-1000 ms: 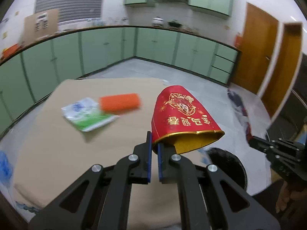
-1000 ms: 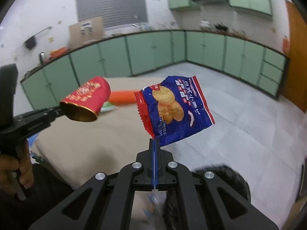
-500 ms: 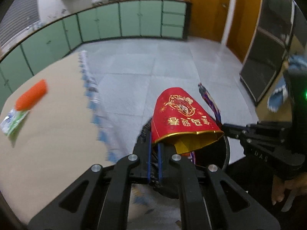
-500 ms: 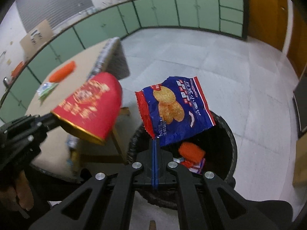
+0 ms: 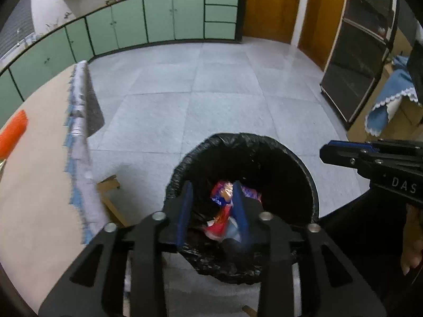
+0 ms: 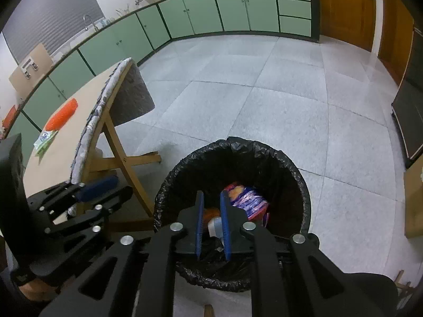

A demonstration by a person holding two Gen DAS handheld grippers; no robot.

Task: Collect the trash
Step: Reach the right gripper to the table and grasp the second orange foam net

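Black bin liner rings the trash bin on the grey tile floor, where the red cup and blue snack bag, pinched aloft half a second ago, now lie among wrappers. The left gripper hangs above the bin mouth, jaws spread wide, holding nothing. The right gripper hovers beside it, jaws parted more narrowly, also empty. An orange roll and green-white packet remain on the table.
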